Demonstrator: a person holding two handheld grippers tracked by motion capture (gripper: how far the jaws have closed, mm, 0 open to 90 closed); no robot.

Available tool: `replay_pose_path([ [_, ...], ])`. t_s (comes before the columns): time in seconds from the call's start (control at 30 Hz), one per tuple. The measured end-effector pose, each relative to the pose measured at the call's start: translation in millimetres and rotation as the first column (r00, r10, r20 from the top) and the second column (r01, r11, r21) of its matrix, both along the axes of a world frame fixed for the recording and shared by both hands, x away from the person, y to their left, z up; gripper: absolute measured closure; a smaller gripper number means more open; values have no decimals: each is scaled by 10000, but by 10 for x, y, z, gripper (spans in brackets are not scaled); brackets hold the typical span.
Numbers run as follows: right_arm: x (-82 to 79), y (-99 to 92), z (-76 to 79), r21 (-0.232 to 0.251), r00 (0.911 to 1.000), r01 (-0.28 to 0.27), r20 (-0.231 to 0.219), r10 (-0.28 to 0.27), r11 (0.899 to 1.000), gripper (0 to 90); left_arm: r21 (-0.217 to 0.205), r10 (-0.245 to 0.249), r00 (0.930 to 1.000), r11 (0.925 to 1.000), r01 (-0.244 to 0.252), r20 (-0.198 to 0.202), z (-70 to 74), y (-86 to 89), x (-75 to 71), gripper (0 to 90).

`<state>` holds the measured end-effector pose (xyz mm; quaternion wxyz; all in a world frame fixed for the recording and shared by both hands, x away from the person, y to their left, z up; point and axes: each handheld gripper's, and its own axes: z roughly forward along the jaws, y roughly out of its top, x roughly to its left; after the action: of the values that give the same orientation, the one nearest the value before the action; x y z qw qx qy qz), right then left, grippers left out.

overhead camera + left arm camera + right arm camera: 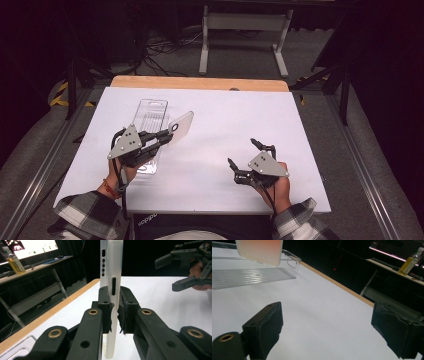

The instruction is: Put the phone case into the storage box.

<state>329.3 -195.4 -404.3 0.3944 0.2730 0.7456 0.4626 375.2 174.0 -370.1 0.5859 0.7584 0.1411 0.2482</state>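
left claw (167, 134) clamping phone case (181, 126) (edgewise), right claw (243, 152) wide

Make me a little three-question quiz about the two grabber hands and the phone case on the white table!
1. True or false: the left gripper is shut on the phone case.
2. What lies on the table under the left gripper? A) a clear plastic package B) a red cup C) a book
3. Fill in: the right gripper has its jaws ____, with nothing between them.

Key: 1 true; 2 A; 3 open.
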Motion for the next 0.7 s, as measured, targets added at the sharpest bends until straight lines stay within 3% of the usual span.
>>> replay_pose_path([
  [0.2, 26, -18, -10, 11, 10000, 36, -60, -35, 10000, 95, 52, 34, 10000, 10000, -34, 73, 21, 40, 4, 816],
  [0.43, 30, -14, -20, 42, 9994, -328, -108, 329, 9995, 95, 10, 152, 9998, 9999, -152, 149, 55, 118, 24, 815],
  [0.57, 14, 7, -15, -4, 9997, -228, 74, 228, 9997, 85, -27, 266, 9996, 9996, -266, 84, 73, 167, 40, 815],
  [0.7, 26, 18, -23, -31, 9998, -217, -32, 217, 9998, 72, -75, 383, 9992, 9992, -383, 69, 85, 225, 61, 815],
])
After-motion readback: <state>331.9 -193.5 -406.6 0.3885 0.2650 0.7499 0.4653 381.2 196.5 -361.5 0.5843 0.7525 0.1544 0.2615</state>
